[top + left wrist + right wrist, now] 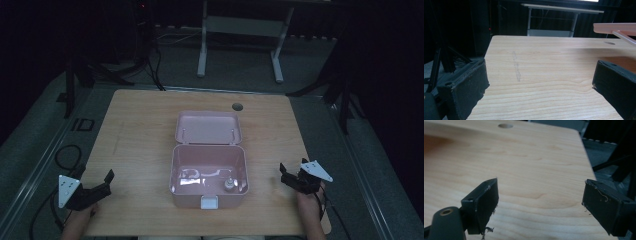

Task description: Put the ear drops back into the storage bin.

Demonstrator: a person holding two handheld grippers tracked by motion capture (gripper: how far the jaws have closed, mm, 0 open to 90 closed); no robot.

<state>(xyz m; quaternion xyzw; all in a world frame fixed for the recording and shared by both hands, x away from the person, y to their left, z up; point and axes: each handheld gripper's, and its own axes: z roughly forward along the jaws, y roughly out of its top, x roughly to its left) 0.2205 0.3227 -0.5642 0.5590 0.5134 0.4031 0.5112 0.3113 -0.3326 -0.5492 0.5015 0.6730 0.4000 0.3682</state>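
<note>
- Left hand-held gripper (95,186) is resting at lower left of the high view, jaws spread wide and holding nothing, pointing up-right.
- Right hand-held gripper (291,176) is sitting at lower right, jaws wide, empty, pointing up-left.
- Pink box (208,173) is sitting mid-bench (140,140), lid (208,127) lying open toward frame top, latch (209,202) facing the bottom edge.
- Small object (230,184) inside is proving hard to make out.

High view overhead; gripper views low, sharing table (140,125)
</note>
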